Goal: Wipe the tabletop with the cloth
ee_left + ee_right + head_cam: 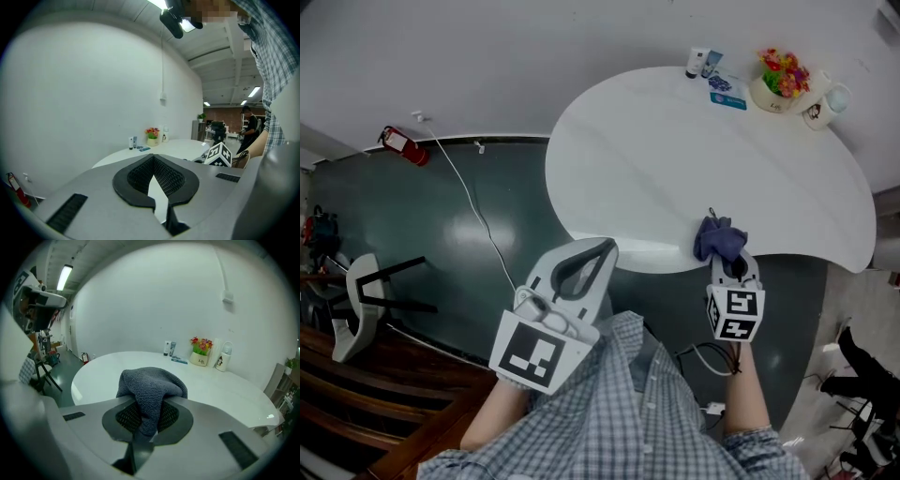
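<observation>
A dark blue-grey cloth [719,238] hangs bunched over the near edge of the white rounded tabletop [694,159]. My right gripper [729,259] is shut on it. In the right gripper view the cloth [151,386] bulges up between the jaws of the right gripper [149,405] and hides their tips, with the tabletop [112,366] spreading out beyond it. My left gripper [604,249] is off the table's near-left edge, above the dark floor. It is shut with nothing in it. In its own view the left gripper [152,160] points toward the table [173,147].
At the table's far side stand a pot of flowers [782,77], a white mug [825,101], two small tubes [703,63] and a blue packet [727,92]. A fire extinguisher [403,145], a white cable [473,211] and a chair [364,302] are on the floor to the left.
</observation>
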The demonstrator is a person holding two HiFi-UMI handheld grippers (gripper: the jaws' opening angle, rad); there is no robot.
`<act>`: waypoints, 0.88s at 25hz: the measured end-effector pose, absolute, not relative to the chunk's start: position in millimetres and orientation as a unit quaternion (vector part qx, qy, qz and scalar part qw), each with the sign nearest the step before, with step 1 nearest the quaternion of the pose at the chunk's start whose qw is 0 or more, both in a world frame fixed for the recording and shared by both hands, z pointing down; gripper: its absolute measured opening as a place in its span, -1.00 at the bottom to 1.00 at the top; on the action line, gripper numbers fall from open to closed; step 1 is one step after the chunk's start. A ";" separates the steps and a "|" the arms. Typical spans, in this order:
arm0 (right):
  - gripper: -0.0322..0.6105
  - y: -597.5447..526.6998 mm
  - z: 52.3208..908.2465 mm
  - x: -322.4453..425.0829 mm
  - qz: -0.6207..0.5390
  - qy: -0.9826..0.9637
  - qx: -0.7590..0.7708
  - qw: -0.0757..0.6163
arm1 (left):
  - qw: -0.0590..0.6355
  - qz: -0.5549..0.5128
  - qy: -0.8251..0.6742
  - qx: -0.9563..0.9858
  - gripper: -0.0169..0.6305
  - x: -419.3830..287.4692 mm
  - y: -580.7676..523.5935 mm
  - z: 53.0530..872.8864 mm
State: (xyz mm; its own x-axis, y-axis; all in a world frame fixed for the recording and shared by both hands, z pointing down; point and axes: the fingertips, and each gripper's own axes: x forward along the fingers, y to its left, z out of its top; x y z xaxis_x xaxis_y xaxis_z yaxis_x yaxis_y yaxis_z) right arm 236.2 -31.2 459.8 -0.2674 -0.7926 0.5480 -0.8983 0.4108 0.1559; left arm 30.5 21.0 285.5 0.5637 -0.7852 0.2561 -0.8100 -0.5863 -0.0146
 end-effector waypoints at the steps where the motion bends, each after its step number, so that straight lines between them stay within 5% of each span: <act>1: -0.79 -33.5 467.1 235.7 0.097 -0.788 0.531 0.295 | 0.054 0.118 -0.452 0.882 -0.94 27.1 16.5 285.8; 10: -0.79 -44.9 520.4 229.1 0.134 -0.775 0.493 0.373 | 0.065 0.115 -0.444 0.886 -0.94 2.8 -28.1 287.4; 22: -0.79 -40.6 523.6 219.1 0.176 -0.754 0.530 0.346 | 0.081 0.111 -0.443 0.886 -0.94 -25.7 -63.9 294.5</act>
